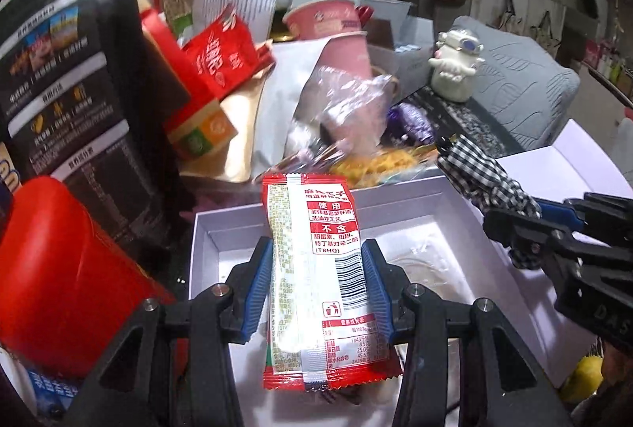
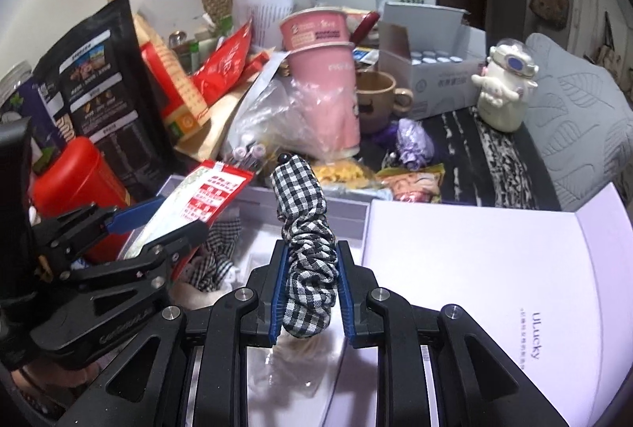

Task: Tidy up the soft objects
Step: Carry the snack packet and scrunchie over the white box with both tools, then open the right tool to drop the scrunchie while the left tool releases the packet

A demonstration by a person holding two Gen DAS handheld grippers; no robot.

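Over the open white box (image 1: 205, 229), my left gripper (image 1: 317, 288) holds a red-and-white snack packet (image 1: 312, 269), its blue pads clamped on the packet's two long sides so that it stands up along the fingers, printed back facing the camera. My right gripper (image 2: 310, 288) is pinched tight on a black-and-white gingham scrunchie (image 2: 306, 245), which bunches between the pads and sticks out past the fingertips, with a small dark bead at its far end. In the left wrist view the scrunchie (image 1: 478, 170) hangs above the box's right wall. The box's lid (image 2: 494, 269) lies flat just beside it on the right. Behind the box are a pink paper cup (image 2: 328, 87), a black coffee bag (image 2: 107, 87), a red canister (image 1: 67, 269) and a white figurine (image 2: 504, 91).
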